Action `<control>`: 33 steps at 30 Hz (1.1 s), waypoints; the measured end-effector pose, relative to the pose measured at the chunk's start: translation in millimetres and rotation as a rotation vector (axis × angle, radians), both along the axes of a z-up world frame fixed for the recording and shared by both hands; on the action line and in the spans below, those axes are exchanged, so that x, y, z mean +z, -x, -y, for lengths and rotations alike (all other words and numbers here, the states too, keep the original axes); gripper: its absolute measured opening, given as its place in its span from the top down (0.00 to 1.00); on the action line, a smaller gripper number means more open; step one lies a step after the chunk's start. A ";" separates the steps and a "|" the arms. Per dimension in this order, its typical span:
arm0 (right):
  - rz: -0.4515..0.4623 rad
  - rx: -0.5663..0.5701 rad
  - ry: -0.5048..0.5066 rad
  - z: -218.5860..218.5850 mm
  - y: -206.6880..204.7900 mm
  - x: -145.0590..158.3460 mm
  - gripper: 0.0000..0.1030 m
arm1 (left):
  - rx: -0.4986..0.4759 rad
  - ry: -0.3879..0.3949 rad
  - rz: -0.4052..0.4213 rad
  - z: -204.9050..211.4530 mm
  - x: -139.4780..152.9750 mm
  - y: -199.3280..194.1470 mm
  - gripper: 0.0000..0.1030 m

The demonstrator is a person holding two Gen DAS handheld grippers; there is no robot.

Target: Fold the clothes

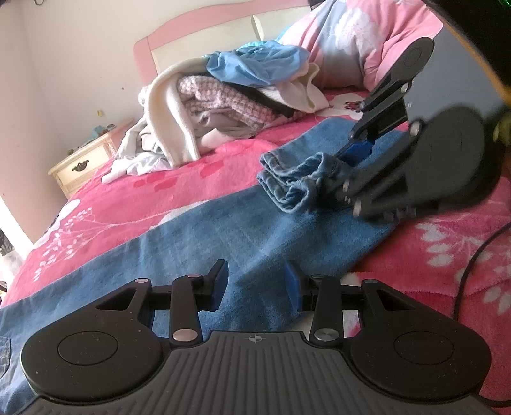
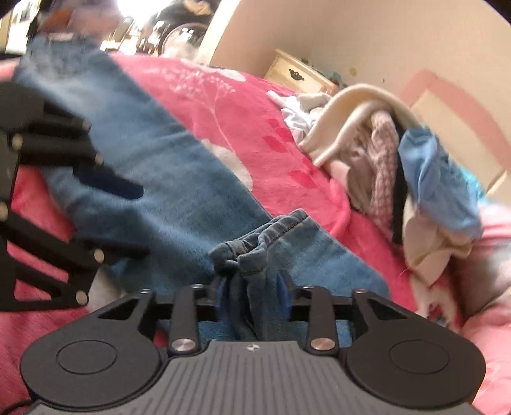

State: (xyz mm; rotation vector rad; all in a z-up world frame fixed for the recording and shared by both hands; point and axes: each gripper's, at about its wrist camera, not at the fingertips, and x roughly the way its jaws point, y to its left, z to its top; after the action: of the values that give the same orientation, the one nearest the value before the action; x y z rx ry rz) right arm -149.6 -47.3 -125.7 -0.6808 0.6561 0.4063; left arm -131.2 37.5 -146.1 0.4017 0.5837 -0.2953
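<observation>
Blue jeans [image 1: 204,242] lie stretched along the pink bed. In the left wrist view my left gripper [image 1: 257,284] hovers low over the leg, open, with only flat denim beneath it. The jeans hem [image 1: 297,182] is bunched on top of the leg, right at the tips of my right gripper [image 1: 343,172]. In the right wrist view that puckered hem [image 2: 255,242] sits between the fingers of the right gripper [image 2: 252,284], whose blue pads stand apart beside the cloth rather than pressed on it. The left gripper [image 2: 143,220] shows at the left edge, blurred.
A heap of unfolded clothes [image 1: 223,105] sits near the pink headboard [image 1: 191,25], topped by a light blue garment [image 2: 437,178]. A flowered quilt [image 1: 361,41] is piled behind. A cream nightstand [image 1: 83,166] stands beside the bed. A black cable [image 1: 472,265] crosses the blanket at right.
</observation>
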 end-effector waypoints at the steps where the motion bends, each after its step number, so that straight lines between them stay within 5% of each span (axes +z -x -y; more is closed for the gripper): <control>1: 0.004 0.004 0.019 -2.2 1.1 -1.8 0.59 | 0.000 0.001 0.000 -0.1 0.0 -0.1 0.62; 11: 0.097 0.053 0.223 -26.3 9.2 -22.7 0.54 | -0.003 0.004 -0.001 -1.3 -1.0 0.2 0.61; 14: 0.076 -0.022 0.122 -19.2 -2.3 -10.7 0.64 | -0.003 0.004 -0.003 -1.9 -0.9 0.2 0.61; 16: 0.063 -0.071 0.055 -14.4 -9.9 -2.5 0.83 | -0.004 0.005 -0.004 -2.3 -0.8 0.2 0.61; 18: 0.098 -0.101 0.020 -7.8 -15.1 9.2 0.90 | -0.004 0.005 -0.005 -2.7 -0.8 0.2 0.61; 27: 0.352 -0.545 -0.433 133.9 -28.0 161.2 0.91 | -0.006 -0.003 -0.005 -4.7 -1.1 0.0 0.59; 30: 0.327 -0.621 -0.573 175.0 -14.3 176.4 0.91 | 0.002 -0.011 0.018 -5.0 2.3 1.4 0.59; 33: 0.329 -0.647 -0.533 180.1 -12.1 162.2 0.91 | 0.008 -0.015 0.064 -5.8 13.6 2.1 0.57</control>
State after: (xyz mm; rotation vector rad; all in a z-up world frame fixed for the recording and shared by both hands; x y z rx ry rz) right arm -137.5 -227.4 36.5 -0.0033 0.3941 -0.1370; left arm -133.2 43.3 -132.6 0.4220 0.5252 -0.2692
